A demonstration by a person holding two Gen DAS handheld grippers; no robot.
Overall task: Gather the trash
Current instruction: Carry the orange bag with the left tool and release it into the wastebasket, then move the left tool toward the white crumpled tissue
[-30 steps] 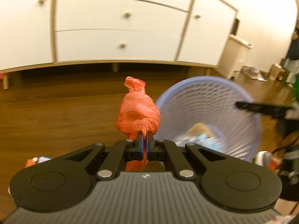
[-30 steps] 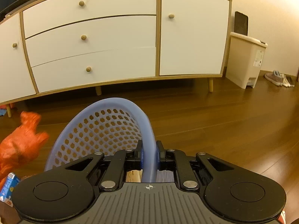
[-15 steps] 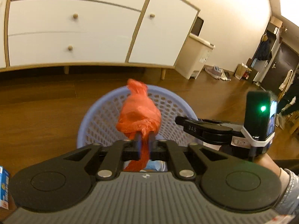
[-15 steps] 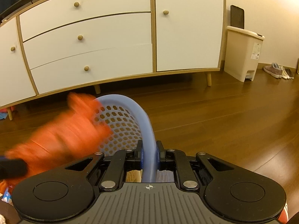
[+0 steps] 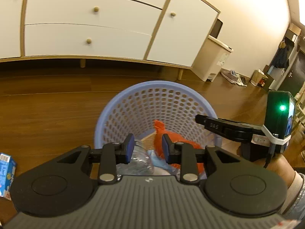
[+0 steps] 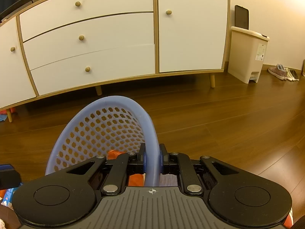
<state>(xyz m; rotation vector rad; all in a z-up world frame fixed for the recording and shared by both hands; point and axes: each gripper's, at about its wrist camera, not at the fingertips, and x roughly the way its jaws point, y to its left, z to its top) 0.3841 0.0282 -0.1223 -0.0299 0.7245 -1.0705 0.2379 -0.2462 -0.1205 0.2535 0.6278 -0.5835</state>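
Where the dark wooden floor point(image 6: 228, 126) meets the far wall, a white sideboard point(image 6: 118, 43) with round wooden knobs stands on short legs, and a cream pedal bin point(image 6: 247, 55) sits just beside its right end, with shoes point(image 6: 283, 72) lined along the wall further right. A lilac perforated basket point(image 5: 158, 103) stands on the floor in front of the sideboard, its mouth facing up toward the left wrist camera. Inside it, toward the right wall, lies an orange plastic bag point(image 5: 171, 139); its knotted tip points up and slightly away, so its long axis runs from the basket's bottom toward the far rim. Clear crumpled plastic and other pale scraps lie beside it at the bottom.

Over the basket's near rim, the left gripper point(image 5: 147, 148) hangs with its blue-padded jaws spread apart, nothing between them. From the basket's right side, the right gripper point(image 6: 152, 159) is clamped on the rim, one pad inside the wall and one outside. A blue carton point(image 5: 5, 171) lies on the floor, near the basket's left side.
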